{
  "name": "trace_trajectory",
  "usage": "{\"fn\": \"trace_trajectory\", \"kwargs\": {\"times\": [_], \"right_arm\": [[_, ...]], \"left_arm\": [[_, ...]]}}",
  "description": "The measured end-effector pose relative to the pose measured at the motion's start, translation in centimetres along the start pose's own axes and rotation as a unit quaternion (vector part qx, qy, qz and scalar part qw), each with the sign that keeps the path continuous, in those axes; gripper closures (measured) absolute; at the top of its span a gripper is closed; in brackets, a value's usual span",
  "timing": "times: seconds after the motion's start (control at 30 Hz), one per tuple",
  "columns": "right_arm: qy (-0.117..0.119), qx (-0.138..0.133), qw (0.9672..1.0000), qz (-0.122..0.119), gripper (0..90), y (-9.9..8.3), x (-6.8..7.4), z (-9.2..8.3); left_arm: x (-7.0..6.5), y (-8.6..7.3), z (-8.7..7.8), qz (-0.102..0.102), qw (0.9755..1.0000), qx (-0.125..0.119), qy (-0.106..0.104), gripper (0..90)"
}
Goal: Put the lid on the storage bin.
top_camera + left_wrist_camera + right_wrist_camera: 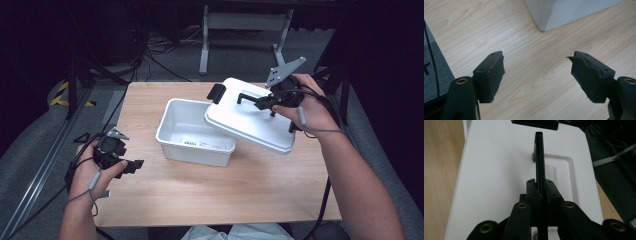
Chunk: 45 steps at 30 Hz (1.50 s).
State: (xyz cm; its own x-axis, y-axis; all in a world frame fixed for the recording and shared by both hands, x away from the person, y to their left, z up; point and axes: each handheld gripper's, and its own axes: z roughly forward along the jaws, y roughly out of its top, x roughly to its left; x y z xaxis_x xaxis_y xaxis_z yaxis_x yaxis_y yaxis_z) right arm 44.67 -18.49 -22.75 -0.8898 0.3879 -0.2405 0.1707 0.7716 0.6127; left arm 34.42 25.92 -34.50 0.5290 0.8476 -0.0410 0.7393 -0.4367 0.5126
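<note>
Above the white bin's (192, 131) right rim, the right gripper (270, 101) pinches the lid's (250, 122) black handle (539, 157), lid tilted and unseated, while the left gripper (131, 166) waits spread over the counter (210, 190) left of it.

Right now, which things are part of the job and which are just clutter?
In play:
- white lid, held tilted by its black handle, one edge over the box
- white box, open on the table
- right gripper, fingers shut on the handle
- left gripper, open and not holding anything, beside the box

Lying about:
- cables and grey frame on the floor beyond the table
</note>
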Motion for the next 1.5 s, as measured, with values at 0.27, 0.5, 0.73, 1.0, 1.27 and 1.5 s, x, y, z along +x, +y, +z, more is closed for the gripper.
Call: {"fn": "trace_trajectory", "kwargs": {"times": [0.27, 0.5, 0.73, 1.0, 1.27, 1.5], "right_arm": [[0.010, 0.000, 0.9996, -0.028, 84.4, 2.9, 0.6, 2.1], [0.018, 0.000, 0.9990, -0.040, 84.4, 4.8, 0.8, 4.2], [0.029, 0.000, 0.9984, -0.049, 84.4, 5.9, 1.2, 6.1], [0.042, -0.004, 0.9972, -0.061, 84.4, 6.8, 1.6, 8.2], [0.061, -0.012, 0.9951, -0.077, 84.4, 7.7, 2.4, 11.1], [0.075, -0.015, 0.9938, -0.081, 84.3, 8.1, 2.9, 12.9]], "left_arm": [[0.2, 0.3, 0.0, 0.002, 1.0000, -0.005, -0.002, 26.9], [0.4, 0.5, 0.1, 0.003, 0.9999, -0.007, -0.007, 26.8], [0.6, 0.6, 0.1, 0.004, 0.9999, -0.012, -0.006, 26.8], [0.7, 0.7, 0.1, 0.006, 0.9999, -0.012, -0.010, 26.7], [0.8, 0.6, -0.2, 0.004, 0.9998, -0.016, -0.012, 26.7], [0.9, 0.5, -0.3, 0.004, 0.9998, -0.016, -0.012, 26.7]]}}
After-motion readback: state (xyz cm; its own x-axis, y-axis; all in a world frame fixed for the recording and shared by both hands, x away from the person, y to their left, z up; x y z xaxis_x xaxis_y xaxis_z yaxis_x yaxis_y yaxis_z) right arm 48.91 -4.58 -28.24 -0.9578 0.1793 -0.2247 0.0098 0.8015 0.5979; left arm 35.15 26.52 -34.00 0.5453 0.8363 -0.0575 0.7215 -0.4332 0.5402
